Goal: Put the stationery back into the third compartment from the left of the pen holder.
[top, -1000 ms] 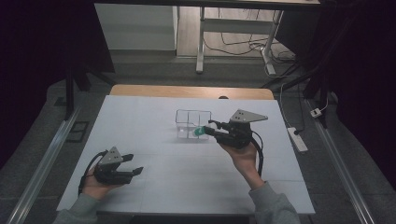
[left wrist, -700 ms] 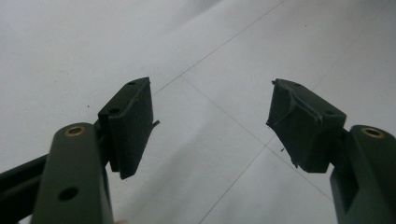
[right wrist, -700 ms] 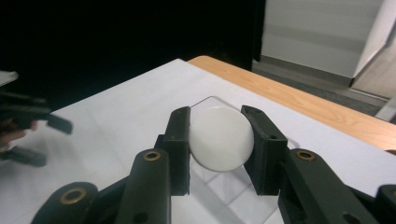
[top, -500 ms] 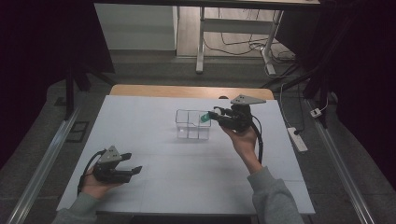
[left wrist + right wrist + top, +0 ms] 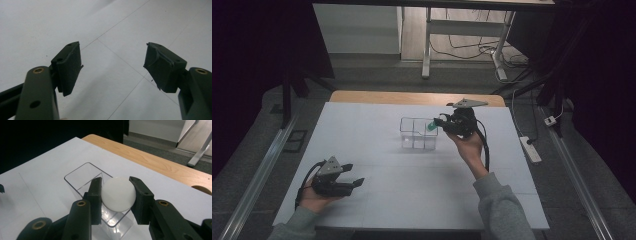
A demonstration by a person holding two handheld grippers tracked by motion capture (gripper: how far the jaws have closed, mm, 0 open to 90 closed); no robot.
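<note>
Two handheld grippers are seen over a white table surface (image 5: pixel 377 150) whose far edge meets a strip of bare wood. The right gripper (image 5: pixel 116 193) is held up toward the far right part of the surface, at the right side of a clear plastic divided box (image 5: pixel 418 133); its jaws are closed onto a ball (image 5: pixel 118 194), which is pinched on both sides. In the right gripper view the ball reads as smooth and white, and it is held over the near end of the clear box (image 5: pixel 95 182), above the rim rather than down inside a compartment. In the high view the item at the jaw tips shows a green tint (image 5: pixel 431 127); the true colour cannot be settled. The box stands near the middle of the surface, slightly toward the far edge, and is seen split into compartments. The left gripper (image 5: pixel 353 176) is held low by the left hand (image 5: pixel 314 197) near the near left corner, well apart from the box. Its jaws stand wide apart with nothing between them, as seen in the left gripper view (image 5: pixel 113 68), where plain white surface with thin seam lines lies beneath.
</note>
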